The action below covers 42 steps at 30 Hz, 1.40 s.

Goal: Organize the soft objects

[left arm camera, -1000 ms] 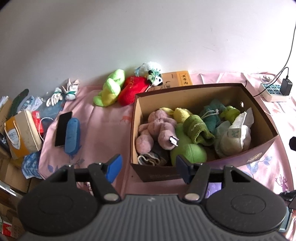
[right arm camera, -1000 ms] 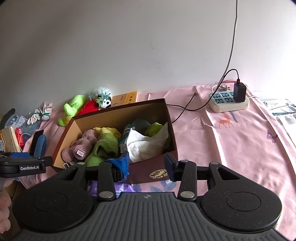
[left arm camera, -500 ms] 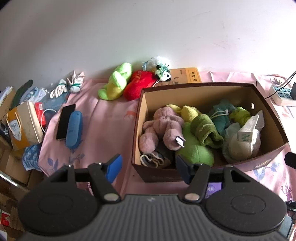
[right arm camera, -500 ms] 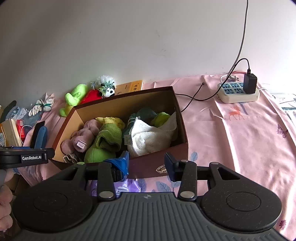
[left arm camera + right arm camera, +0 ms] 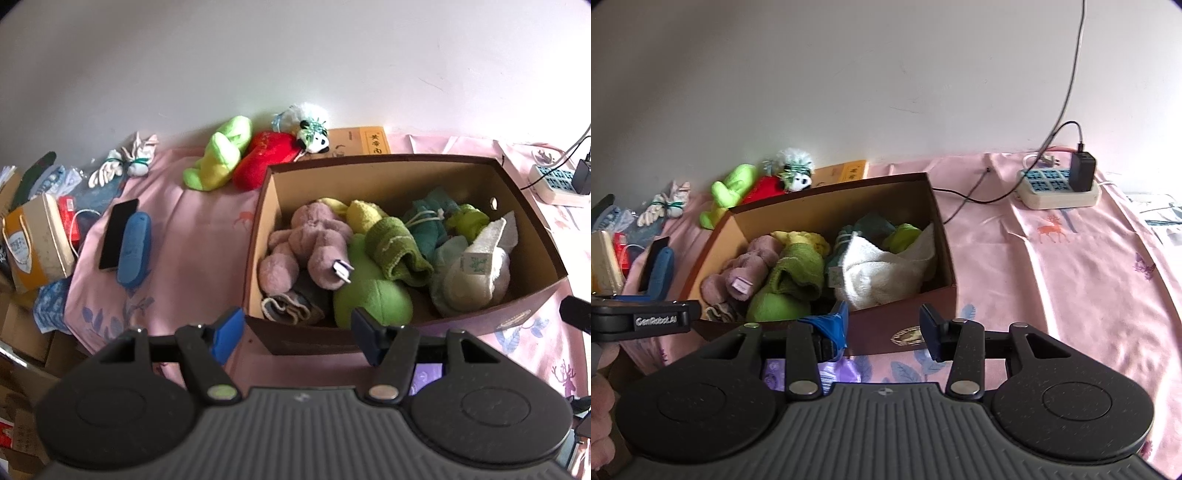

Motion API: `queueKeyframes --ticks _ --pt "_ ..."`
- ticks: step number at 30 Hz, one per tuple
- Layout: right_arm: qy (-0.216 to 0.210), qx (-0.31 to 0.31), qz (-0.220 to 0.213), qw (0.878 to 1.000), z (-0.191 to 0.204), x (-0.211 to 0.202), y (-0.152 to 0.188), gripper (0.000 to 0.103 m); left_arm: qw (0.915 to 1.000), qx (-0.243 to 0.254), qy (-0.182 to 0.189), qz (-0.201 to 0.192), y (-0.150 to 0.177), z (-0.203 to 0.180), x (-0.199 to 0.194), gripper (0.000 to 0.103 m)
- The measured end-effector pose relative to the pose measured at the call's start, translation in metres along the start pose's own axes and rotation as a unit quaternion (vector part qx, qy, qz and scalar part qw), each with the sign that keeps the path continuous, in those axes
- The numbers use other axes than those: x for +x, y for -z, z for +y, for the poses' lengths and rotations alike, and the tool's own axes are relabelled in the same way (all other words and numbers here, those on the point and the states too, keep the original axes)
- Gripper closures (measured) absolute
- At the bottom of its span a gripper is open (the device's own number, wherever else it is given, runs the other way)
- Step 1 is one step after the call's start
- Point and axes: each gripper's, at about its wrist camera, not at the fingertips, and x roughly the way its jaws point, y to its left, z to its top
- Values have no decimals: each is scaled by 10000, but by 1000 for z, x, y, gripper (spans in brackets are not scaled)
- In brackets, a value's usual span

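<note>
Looking past my left gripper [image 5: 295, 332], jaws apart and empty: green plush [image 5: 218, 158] lies beyond the box [image 5: 388, 166], far-left; right gripper [image 5: 882, 328] empty too.

My own tool body hides the near wall of the box [image 5: 373, 338], piled toys bury the grey cloth [image 5: 291, 308] beneath them, and my hand [image 5: 600, 413] is cut off at the picture's left edge.

The cardboard box [image 5: 942, 258] is packed with soft toys [image 5: 369, 280] almost to its rim. Right of the box, the pink cloth [image 5: 1071, 288] lies bare up to the power strip [image 5: 1058, 190]. Left of the box, a blue case [image 5: 135, 251] blocks the way.
</note>
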Motion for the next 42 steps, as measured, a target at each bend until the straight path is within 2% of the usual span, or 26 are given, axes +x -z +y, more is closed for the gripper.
queueKeyframes --ticks 9,15,29,36,42 --pt "234 53 21 9997 1 0 -3 76 9999 116 55 81 8 -9 5 40" --pt "464 69 198 9987 3 5 -4 75 9998 168 77 109 11 -12 6 40" --pt "466 -32 438 9980 7 14 -3 75 9996 102 107 229 12 -11 15 40" --pt "355 -88 447 9983 9 15 -2 74 9994 86 150 314 12 -12 18 40" --pt "187 -52 320 9993 9 12 0 74 9994 58 243 224 12 -12 14 40"
